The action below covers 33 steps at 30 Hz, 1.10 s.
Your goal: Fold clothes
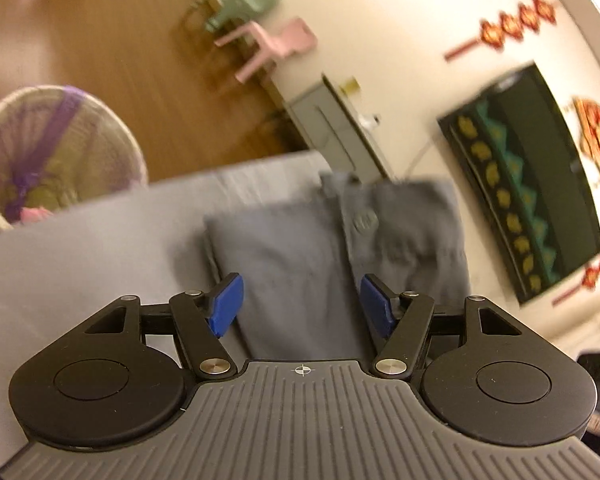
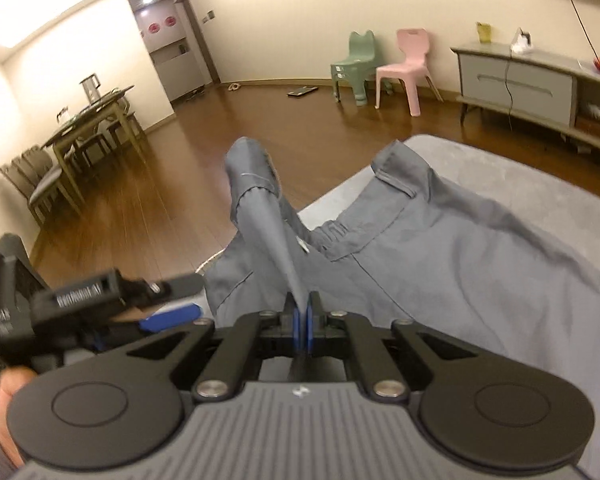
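A grey-blue pair of trousers [image 1: 332, 236] lies on a pale grey table cover [image 1: 100, 248], with its waistband and button at the far end. My left gripper [image 1: 302, 304] hangs open just above the cloth, blue pads wide apart and nothing between them. In the right wrist view the same trousers [image 2: 440, 248] spread to the right, and my right gripper [image 2: 302, 312] is shut on a lifted fold of the trousers [image 2: 256, 196] that rises in a ridge in front of it. The left gripper [image 2: 168, 314] shows at the lower left, held by a hand [image 2: 10, 390].
A round white basket [image 1: 56, 152] with purple and pink items stands on the wooden floor left of the table. A green chair [image 2: 354, 66], a pink chair [image 2: 406, 70] and a low grey cabinet [image 2: 516, 80] line the far wall. A dining table with chairs [image 2: 80, 132] stands at the left.
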Each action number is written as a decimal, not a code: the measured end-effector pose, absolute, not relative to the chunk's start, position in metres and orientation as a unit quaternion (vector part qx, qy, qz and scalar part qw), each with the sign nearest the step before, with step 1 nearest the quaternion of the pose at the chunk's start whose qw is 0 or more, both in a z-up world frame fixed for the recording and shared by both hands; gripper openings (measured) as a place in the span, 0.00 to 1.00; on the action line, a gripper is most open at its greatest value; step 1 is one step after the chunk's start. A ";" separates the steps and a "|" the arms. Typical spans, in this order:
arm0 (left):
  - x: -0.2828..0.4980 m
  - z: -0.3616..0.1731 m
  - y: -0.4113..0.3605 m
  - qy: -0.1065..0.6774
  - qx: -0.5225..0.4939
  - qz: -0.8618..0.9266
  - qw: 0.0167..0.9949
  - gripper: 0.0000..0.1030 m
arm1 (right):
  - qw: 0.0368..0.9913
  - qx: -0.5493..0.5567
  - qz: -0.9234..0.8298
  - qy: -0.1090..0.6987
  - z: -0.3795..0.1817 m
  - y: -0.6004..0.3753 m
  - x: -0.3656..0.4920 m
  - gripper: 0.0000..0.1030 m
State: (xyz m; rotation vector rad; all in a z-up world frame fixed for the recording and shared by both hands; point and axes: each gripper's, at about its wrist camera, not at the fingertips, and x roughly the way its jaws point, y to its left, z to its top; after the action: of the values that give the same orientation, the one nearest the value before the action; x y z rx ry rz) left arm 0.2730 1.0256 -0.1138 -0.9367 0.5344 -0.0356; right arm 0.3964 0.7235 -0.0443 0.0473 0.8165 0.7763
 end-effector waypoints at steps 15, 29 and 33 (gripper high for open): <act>0.248 -0.112 1.013 0.295 -0.485 0.056 0.822 0.00 | 0.869 -0.218 0.370 0.245 -0.058 0.791 0.337 0.04; 0.251 -0.094 1.013 0.246 -0.459 0.018 0.854 0.39 | 0.918 -0.249 0.259 0.166 -0.074 0.792 0.331 0.03; 0.289 -0.094 1.004 0.256 -0.431 -0.016 0.865 0.35 | 0.934 -0.183 0.241 0.188 -0.058 0.774 0.358 0.03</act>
State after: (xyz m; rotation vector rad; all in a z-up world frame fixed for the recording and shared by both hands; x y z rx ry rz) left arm 0.2894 1.0038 -0.0944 -0.9022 0.5357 -0.0329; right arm 0.3585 0.7739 -0.0584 -0.3751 0.3839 0.4924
